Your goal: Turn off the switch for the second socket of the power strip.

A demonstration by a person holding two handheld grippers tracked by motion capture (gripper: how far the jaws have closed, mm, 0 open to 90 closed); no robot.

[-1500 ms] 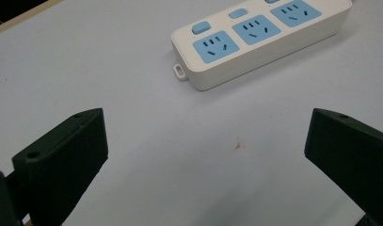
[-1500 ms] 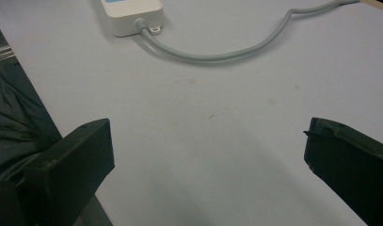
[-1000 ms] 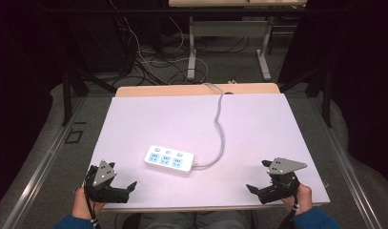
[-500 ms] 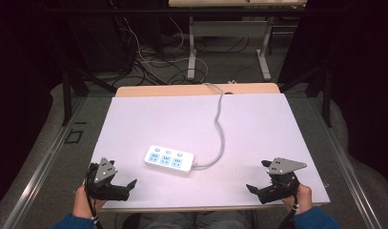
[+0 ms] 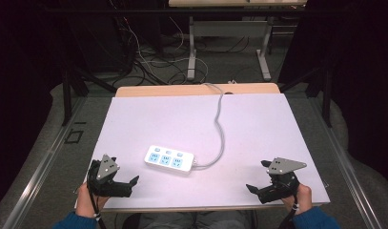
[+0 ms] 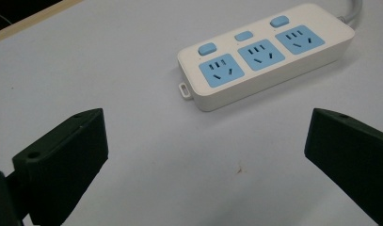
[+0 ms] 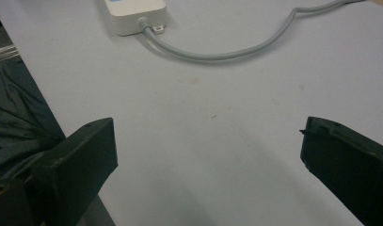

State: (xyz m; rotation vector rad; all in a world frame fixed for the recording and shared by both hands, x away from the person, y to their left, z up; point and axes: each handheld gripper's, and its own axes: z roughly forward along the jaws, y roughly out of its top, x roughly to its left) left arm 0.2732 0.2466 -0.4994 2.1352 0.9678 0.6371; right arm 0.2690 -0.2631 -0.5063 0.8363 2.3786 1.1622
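A white power strip [image 5: 169, 159] with three blue sockets and three blue switches lies flat on the white table top [image 5: 258, 124], left of centre and near the front. Its grey cable [image 5: 220, 129] curves away over the far edge. My left gripper [image 5: 128, 185] is held at the front left corner, open and empty. The strip [image 6: 267, 54] lies a short way ahead of its black fingers [image 6: 62, 160]. My right gripper [image 5: 256, 176] is at the front right, also open and empty. Ahead of it lie the strip's cable end [image 7: 135, 12] and the looping cable [image 7: 236, 52].
A wooden strip [image 5: 182, 89] borders the table's far edge. Beyond it are metal desk legs [image 5: 191, 52] and tangled floor cables [image 5: 134, 62]. The person's lap in dark cloth [image 7: 15, 122] sits below the front edge. Metal rails [image 5: 48, 157] run along both sides.
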